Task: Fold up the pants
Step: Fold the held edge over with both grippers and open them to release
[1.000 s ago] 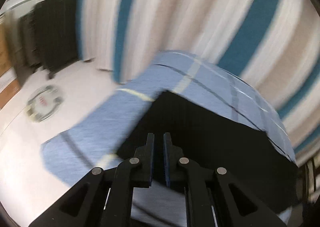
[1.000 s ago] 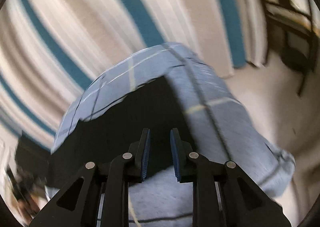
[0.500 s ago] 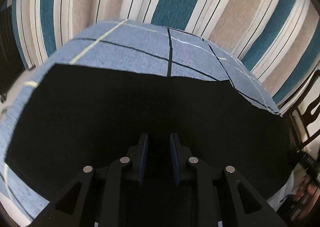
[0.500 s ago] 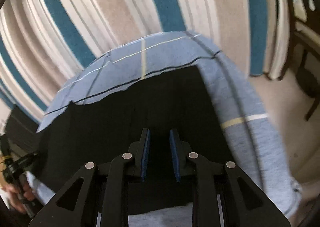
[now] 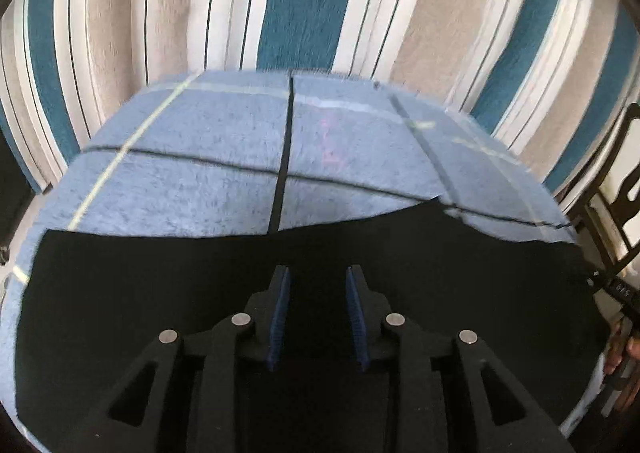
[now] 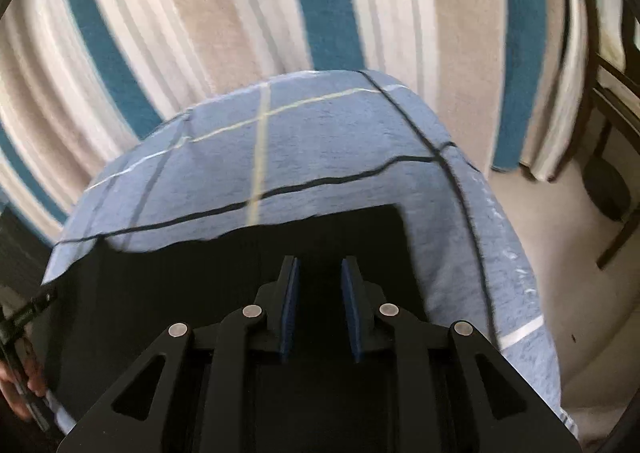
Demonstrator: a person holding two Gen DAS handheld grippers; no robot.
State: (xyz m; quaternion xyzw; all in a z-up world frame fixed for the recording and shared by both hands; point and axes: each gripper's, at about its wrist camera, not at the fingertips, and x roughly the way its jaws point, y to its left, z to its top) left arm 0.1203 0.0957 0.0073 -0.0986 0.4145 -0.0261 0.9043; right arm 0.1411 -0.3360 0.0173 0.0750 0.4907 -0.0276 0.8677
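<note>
Black pants point(image 5: 160, 293) lie flat on a light blue checked cloth point(image 5: 220, 157); their far edge runs across the middle of both wrist views. My left gripper point(image 5: 318, 273) hovers over the pants. Its jaws are opening, and only the dark fabric below shows in the gap, with nothing pinched that I can see. My right gripper point(image 6: 319, 263) points down at the pants point(image 6: 180, 273) near their right corner on the blue cloth point(image 6: 320, 141). Its pads stand a little apart with nothing visibly between them.
A hanging fabric with teal, beige and white stripes point(image 5: 308, 1) fills the background behind the cloth. A dark chair frame point(image 6: 608, 181) stands on pale floor point(image 6: 560, 233) to the right. A person's hand point(image 5: 624, 353) holds the other gripper at the picture's edge.
The left view has swung and rolled from the cloth's left corner to square over the pants, and its jaws have widened. The right gripper has moved along the pants; its gap looks the same.
</note>
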